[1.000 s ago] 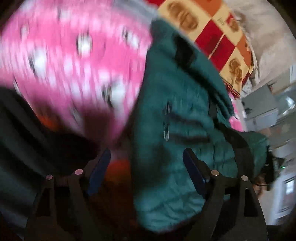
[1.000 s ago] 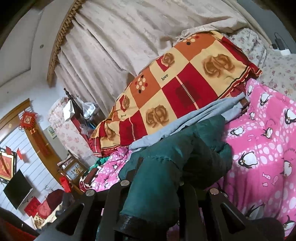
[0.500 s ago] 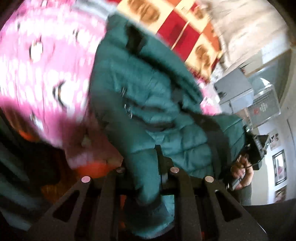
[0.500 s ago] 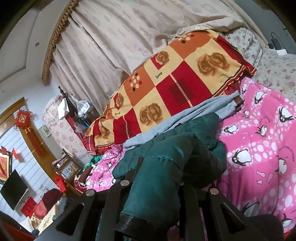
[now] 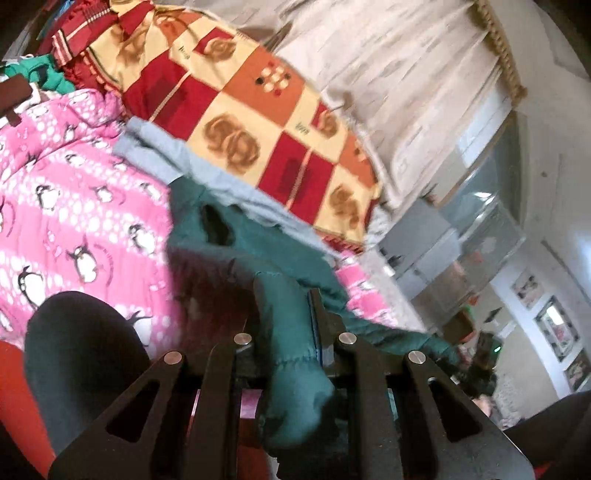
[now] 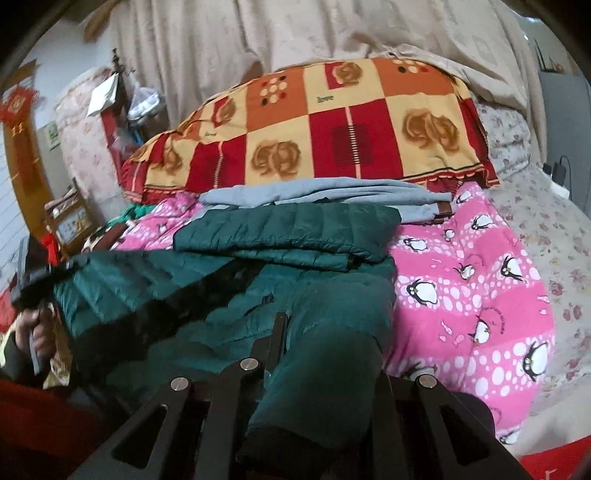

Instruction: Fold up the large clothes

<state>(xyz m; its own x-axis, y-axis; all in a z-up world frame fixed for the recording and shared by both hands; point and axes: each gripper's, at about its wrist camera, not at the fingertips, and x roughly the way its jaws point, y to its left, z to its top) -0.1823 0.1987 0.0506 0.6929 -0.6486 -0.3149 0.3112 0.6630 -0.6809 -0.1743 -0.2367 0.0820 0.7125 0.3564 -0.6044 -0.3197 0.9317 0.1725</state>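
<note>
Two grippers hold the same green jacket, each clamped on a bunched end of it. Nearest the lens in the left wrist view, the left gripper has its fingers pressed together on a cuff-like roll of quilted fabric that droops below them. In the right wrist view the right gripper pinches a thicker roll, probably a sleeve, with the black cuff hanging toward the camera. Beyond the fingers the jacket's body lies across a pink penguin quilt, one panel already laid flat over the rest, so the fold looks partly made. A grey garment lies just behind the jacket, and farther back a checked red and orange blanket is heaped against pale curtains. At the far left of the right wrist view, the person's left hand grips its handle. The step in hand seems to be carrying the held ends over the jacket's body. The next move calls for bringing both ends across together, level, laying them squarely on the flat panel, then letting go without dragging the fabric.
</note>
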